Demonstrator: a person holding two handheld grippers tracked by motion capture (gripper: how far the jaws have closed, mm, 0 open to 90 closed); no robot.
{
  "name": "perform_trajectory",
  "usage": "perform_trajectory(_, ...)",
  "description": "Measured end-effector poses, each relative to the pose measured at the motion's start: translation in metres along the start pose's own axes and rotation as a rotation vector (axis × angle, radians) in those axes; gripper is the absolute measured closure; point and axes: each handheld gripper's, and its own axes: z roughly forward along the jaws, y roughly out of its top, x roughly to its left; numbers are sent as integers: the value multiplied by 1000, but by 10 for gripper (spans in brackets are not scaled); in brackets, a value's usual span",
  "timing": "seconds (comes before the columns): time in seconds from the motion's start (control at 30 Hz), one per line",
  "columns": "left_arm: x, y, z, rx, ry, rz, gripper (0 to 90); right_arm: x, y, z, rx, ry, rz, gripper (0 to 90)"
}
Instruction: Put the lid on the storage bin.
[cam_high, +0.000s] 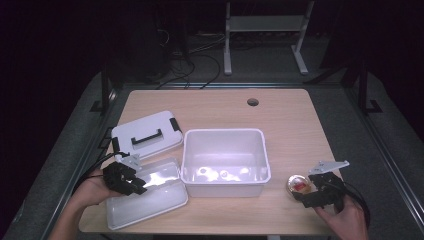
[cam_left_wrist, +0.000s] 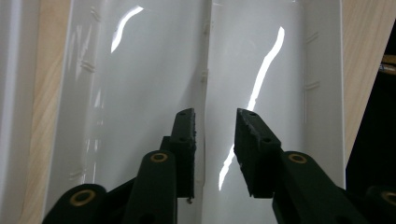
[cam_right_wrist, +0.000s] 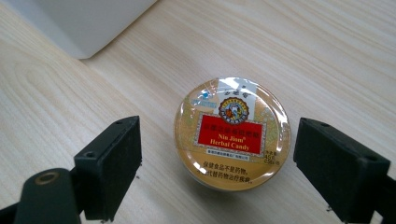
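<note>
High view: the candy tin (cam_high: 299, 184) sits on the counter (cam_high: 290, 125) just ahead of the right gripper (cam_high: 311, 192); the left gripper (cam_high: 131, 181) hangs over the translucent tray (cam_high: 165, 192). Left gripper view: fingers (cam_left_wrist: 186, 135) part-open, empty, straddling the tray's centre ridge (cam_left_wrist: 205, 70). Right gripper view: fingers (cam_right_wrist: 114, 158) wide apart flank the tin (cam_right_wrist: 232, 132); it is probably light, rigid and slick, so grip the side wall.

Round candy tin (cam_right_wrist: 232, 134) on wooden table (cam_right_wrist: 327, 51), between parted jaws, seemingly untouched
</note>
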Motion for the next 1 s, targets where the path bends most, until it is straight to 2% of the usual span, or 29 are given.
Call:
perform_trajectory(0.2,-5,-4,-5,-60,30,-11,590,-3,1,0,16,9,-8,149)
perform_trajectory(0.33,-7,-7,-8,-80,56,-23,545,-5,2,0,19,15,-14,147)
perform_trajectory(0.53,-11,-10,-11,-133,69,-46,468,-8,3,1,43,15,-20,145)
perform_trajectory(0.7,-14,-13,-9,-145,87,-57,420,-9,4,0,48,12,-28,145)
perform_trajectory(0.8,-14,-16,-8,-151,100,-93,367,-10,5,0,56,12,-35,145)
perform_trajectory(1.0,-17,-22,-9,-189,120,-105,303,-12,8,1,73,17,-44,145)
